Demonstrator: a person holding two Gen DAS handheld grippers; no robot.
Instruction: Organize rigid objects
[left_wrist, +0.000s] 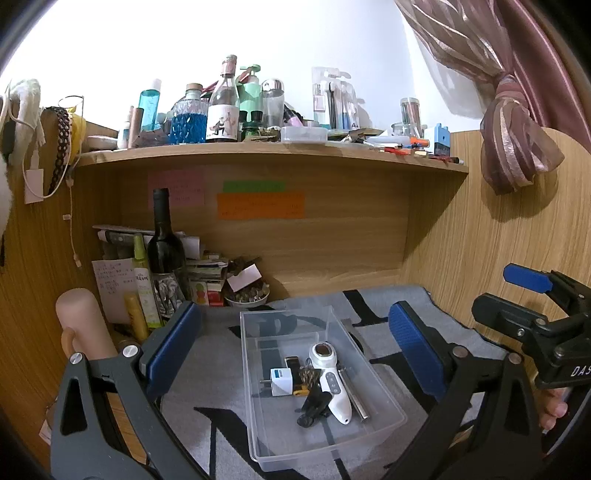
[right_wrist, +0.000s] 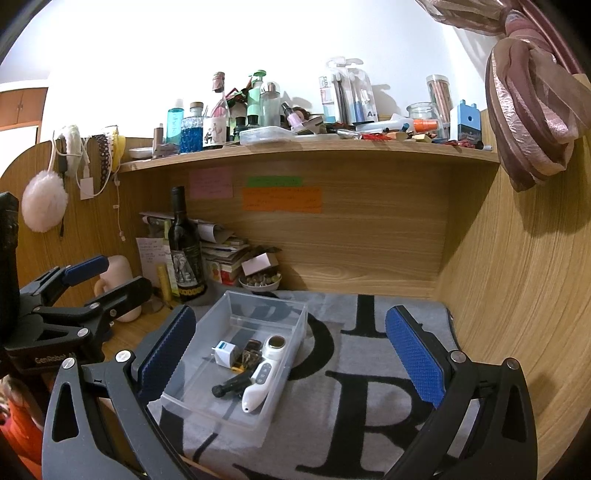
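Observation:
A clear plastic bin sits on a grey mat with black letters. Inside it lie a white handheld device, a white charger plug, a black clip, a metal rod and a small brown item. My left gripper hovers open just in front of the bin, empty, its blue pads straddling it. In the right wrist view the bin lies left of centre, and my right gripper is open and empty, over the bin's right side and the mat.
A dark wine bottle, tubes, papers and a small bowl crowd the back left corner. A shelf above carries several bottles and jars. A pink mug stands at the left. A wooden wall and a tied curtain close the right.

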